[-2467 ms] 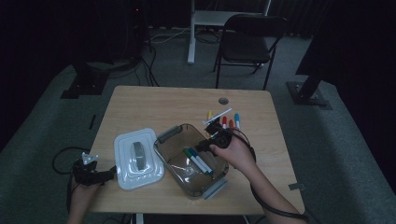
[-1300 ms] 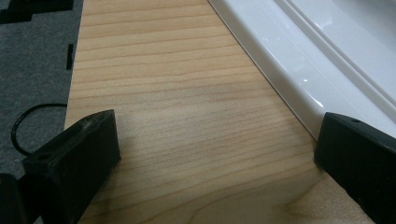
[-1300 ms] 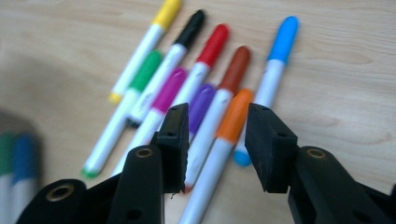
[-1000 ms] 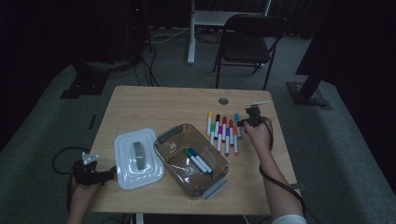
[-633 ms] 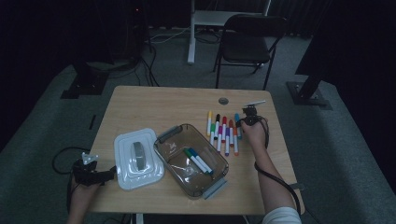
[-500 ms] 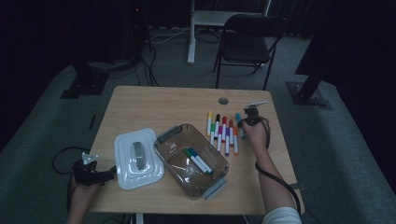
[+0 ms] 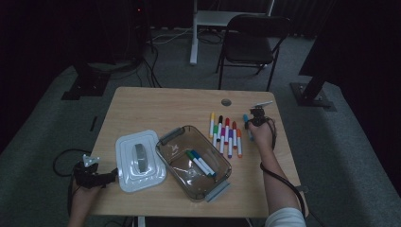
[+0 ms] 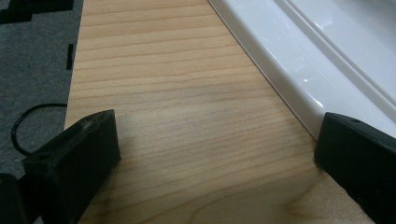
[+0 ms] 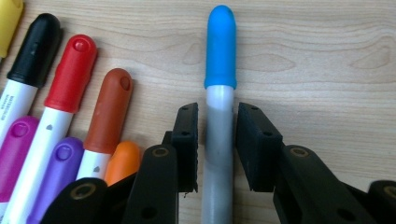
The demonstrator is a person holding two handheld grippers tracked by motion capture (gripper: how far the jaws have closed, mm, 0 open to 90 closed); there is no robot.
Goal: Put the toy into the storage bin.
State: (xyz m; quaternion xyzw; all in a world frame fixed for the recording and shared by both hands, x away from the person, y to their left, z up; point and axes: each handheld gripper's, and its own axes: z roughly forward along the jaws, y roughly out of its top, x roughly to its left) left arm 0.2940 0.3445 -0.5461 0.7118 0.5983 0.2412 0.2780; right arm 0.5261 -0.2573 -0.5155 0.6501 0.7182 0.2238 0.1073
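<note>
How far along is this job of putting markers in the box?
Early on. A few markers already lie in the brown box, its white lid off beside it. The right gripper has its jaws around the blue-capped marker, with small gaps showing. The marker row on the table still waits. The left gripper sits open by the lid.

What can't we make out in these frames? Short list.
- Right gripper view: the blue-capped marker runs off the bottom edge between the right tongs; whether the pads touch it is unclear, slim gaps show.
- Left gripper view: the white lid is cut by the top and right edges.
- High view: print on the markers in the brown container is too small and dim.
</note>
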